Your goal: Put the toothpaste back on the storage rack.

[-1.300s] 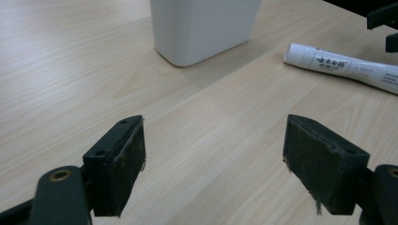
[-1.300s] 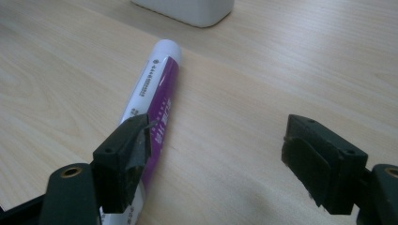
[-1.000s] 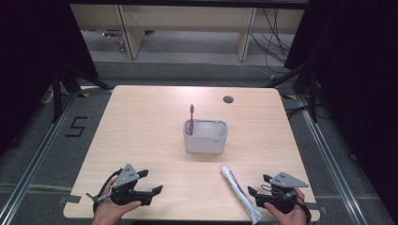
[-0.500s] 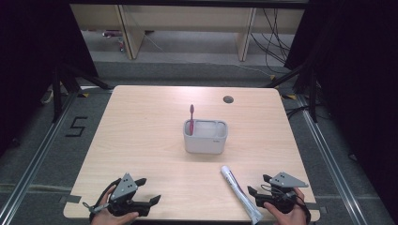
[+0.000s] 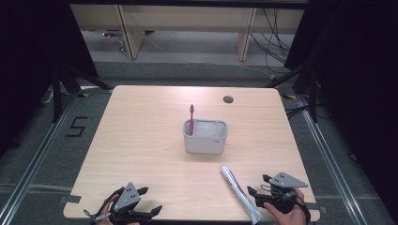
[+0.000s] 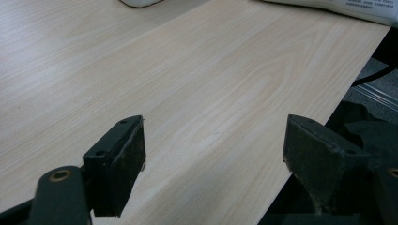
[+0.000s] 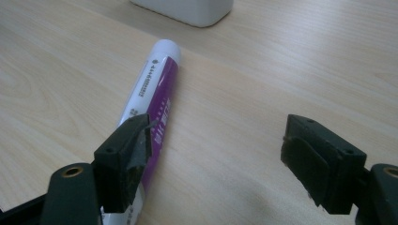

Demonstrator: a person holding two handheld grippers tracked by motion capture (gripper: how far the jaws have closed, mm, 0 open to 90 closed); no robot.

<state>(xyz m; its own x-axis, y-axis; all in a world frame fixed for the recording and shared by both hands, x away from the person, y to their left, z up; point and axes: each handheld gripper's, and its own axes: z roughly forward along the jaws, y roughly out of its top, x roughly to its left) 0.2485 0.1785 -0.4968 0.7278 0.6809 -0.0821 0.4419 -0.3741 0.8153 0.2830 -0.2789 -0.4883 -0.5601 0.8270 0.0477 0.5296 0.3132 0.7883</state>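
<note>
A pale wood-grain bench is sitting on a grey floor, with dark curtains closing in on both sides and shelving legs standing behind. Near the middle of it, a white rectangular holder is standing upright, and a red toothbrush is poking straight up out of its left end. Nearer the person, a toothpaste tube is lying flat, white from above and showing purple with printed text in the right gripper view, its rounded end pointing toward the holder, apart from it. The right gripper is sitting low at the bench's near right edge in the person's hand, jaws spread wide and grasping nothing, its left jaw hanging just over the tube's near end; touching or not, I cannot tell. Over at the near left edge, the left gripper is hanging released too, jaws wide apart over bare wood. A small dark hole is sitting near the far edge.
</note>
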